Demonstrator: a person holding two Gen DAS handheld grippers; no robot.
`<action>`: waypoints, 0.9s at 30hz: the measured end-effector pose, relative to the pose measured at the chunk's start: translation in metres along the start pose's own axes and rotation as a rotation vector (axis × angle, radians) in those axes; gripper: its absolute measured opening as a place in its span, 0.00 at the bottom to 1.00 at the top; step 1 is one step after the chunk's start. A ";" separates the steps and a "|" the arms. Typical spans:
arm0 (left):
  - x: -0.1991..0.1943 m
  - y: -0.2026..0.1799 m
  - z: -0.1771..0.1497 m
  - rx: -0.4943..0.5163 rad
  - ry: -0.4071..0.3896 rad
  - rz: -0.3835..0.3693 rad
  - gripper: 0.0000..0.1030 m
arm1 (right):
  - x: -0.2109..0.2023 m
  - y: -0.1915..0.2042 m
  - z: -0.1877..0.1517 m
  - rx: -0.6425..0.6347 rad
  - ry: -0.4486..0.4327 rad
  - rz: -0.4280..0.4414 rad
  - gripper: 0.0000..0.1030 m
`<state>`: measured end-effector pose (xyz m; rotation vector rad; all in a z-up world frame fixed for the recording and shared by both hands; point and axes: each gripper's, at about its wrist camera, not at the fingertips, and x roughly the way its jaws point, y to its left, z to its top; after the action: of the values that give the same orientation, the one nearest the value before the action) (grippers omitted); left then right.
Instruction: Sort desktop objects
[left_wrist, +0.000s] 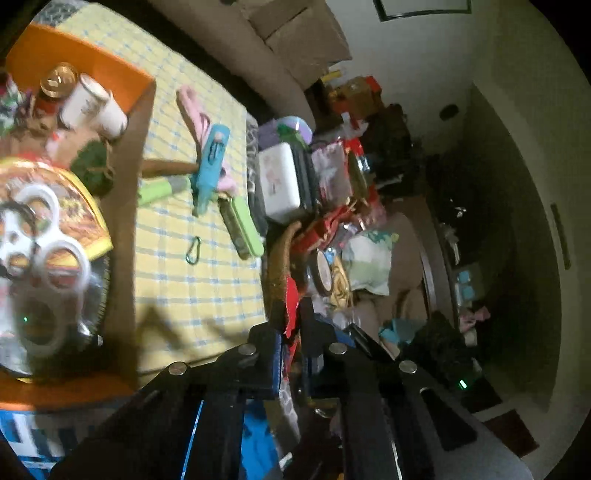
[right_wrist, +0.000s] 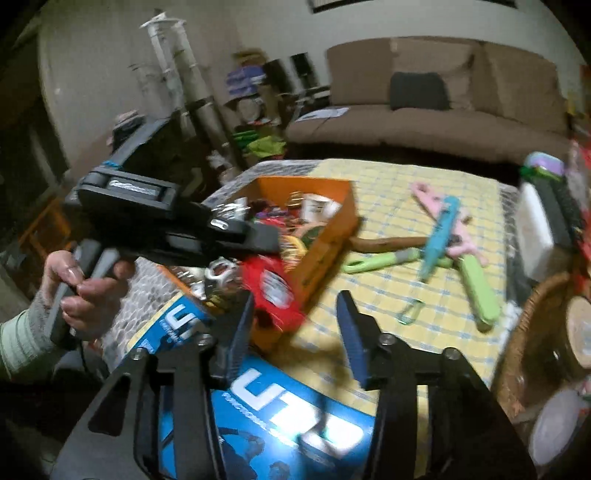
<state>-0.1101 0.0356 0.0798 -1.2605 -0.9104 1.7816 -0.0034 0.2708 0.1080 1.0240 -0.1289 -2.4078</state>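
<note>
The black left gripper (left_wrist: 291, 332), at the bottom of its view, is clamped on a thin red wrapper (left_wrist: 291, 314). The black right gripper (right_wrist: 295, 325) stands apart with nothing between its jaws, above a glossy blue printed box (right_wrist: 280, 417). The orange cardboard box (right_wrist: 328, 236), mid-frame, holds a white enamel mug (left_wrist: 94, 105). A bright blue plastic clip (right_wrist: 437, 236) lies right of it on the yellow checked tablecloth (right_wrist: 388, 288).

Beside the orange box (right_wrist: 334, 236) I see a free strip of checked cloth (right_wrist: 373, 291), wide enough to pass. Further from the box the pile of tools (right_wrist: 441, 236) blocks the way. The wicker basket (right_wrist: 535, 314) closes the far edge, and the blue carton (right_wrist: 280, 417) lies below the box.
</note>
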 end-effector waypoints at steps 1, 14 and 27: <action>-0.007 0.000 0.001 0.007 -0.011 0.014 0.07 | 0.000 -0.009 0.000 0.047 0.009 -0.015 0.52; -0.037 0.017 0.010 0.035 -0.032 0.058 0.07 | 0.157 -0.101 0.017 0.294 0.398 -0.293 0.44; -0.045 0.050 0.020 -0.004 -0.035 0.040 0.07 | 0.174 -0.110 0.001 0.291 0.420 -0.301 0.05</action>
<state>-0.1276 -0.0299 0.0600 -1.2619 -0.9150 1.8394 -0.1520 0.2792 -0.0344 1.7710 -0.1908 -2.4135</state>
